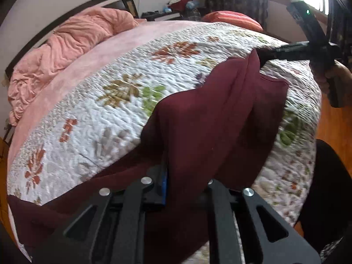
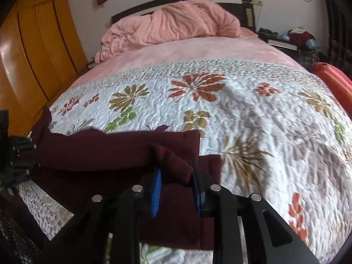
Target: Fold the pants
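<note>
Dark maroon pants (image 1: 209,121) lie along the near edge of a floral quilt (image 1: 105,114). My left gripper (image 1: 187,176) is shut on one end of the pants, and the cloth drapes over its fingers and hides the right pad. My right gripper (image 2: 176,176) is shut on a bunched fold of the pants (image 2: 118,149) between its blue pads (image 2: 156,192). The right gripper also shows in the left wrist view (image 1: 266,56), at the far end of the lifted cloth. The left gripper shows at the left edge of the right wrist view (image 2: 24,154).
The quilt (image 2: 242,114) covers the foot half of the bed, with a pink sheet (image 2: 198,48) and a crumpled pink duvet (image 2: 176,24) by the headboard. A wooden wardrobe (image 2: 37,50) stands left. An orange striped cushion (image 2: 336,81) and a cluttered nightstand (image 2: 292,37) are right.
</note>
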A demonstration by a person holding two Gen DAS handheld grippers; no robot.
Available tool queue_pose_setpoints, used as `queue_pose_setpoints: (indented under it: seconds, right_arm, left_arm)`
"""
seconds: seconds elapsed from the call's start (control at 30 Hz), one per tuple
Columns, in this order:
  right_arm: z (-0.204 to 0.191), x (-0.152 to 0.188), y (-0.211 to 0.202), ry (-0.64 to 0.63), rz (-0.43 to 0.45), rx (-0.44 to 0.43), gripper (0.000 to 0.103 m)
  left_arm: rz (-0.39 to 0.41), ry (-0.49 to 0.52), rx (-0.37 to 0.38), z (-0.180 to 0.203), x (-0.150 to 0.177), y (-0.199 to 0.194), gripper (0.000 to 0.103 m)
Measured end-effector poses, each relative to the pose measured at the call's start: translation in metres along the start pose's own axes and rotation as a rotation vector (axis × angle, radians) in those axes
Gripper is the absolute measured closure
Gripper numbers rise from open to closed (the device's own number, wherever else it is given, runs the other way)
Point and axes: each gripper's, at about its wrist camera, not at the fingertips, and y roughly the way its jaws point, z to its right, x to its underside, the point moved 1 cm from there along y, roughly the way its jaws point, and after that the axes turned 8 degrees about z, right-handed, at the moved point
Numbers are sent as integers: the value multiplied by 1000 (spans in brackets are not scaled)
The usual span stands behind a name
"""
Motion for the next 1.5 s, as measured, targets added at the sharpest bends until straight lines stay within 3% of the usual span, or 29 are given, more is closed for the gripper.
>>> queue_pose_setpoints:
  seconds: [0.1, 0.2, 0.33, 0.37, 0.47, 0.53, 0.63, 0.67, 0.73, 0.83, 0.93, 1.03, 1.1, 1.27, 1.4, 1.5]
  right_arm:
    - [8, 12, -8, 26, -16, 18, 79]
    - [15, 35, -4, 54, -81, 40, 79]
    - [18, 56, -3, 88, -116, 68, 74]
    - [17, 57, -5, 98, -115, 70, 69]
    - [15, 53, -22, 158, -107, 47, 39]
    - [16, 52, -39, 222, -70, 31, 36]
    - [21, 52, -62, 376, -22, -43, 34]
    - [22, 55, -65, 471, -11, -106, 34]
    - [17, 57, -60, 568, -22, -196, 34]
    - [5, 60, -42, 632, -71, -257, 35]
    - [4, 62, -22, 680, -112, -237, 37]
    - [11, 65, -4, 753, -138, -215, 57]
    - [11, 64, 5, 751, -160, -183, 96]
    - [7, 58, -12, 697, -108, -142, 99]
    - [6, 76, -5, 658, -222, -57, 99]
    - [4, 76, -2, 639, -236, -49, 93]
  left_arm:
    - [-32, 11, 6, 17, 15, 15, 89]
    - [-61, -43, 20, 21, 29, 34, 86]
    - [-33, -118, 35, 19, 35, 40, 81]
    - [-31, -125, 42, 19, 35, 40, 81]
    - [-35, -130, 51, 16, 34, 41, 80]
    - [-41, -131, 55, 17, 33, 40, 79]
    - [-42, -129, 59, 19, 31, 40, 74]
    - [-41, -126, 58, 20, 32, 40, 72]
    - [-37, -122, 52, 22, 32, 39, 72]
    - [-35, -135, 49, 21, 32, 39, 72]
    - [-33, -138, 51, 21, 32, 37, 72]
    - [-33, -145, 55, 19, 32, 37, 72]
    - [-33, -162, 60, 17, 31, 37, 72]
    - [-14, -179, 74, 18, 29, 30, 70]
    - [-18, -148, 65, 26, 37, 34, 67]
    - [-8, -144, 60, 26, 38, 33, 62]
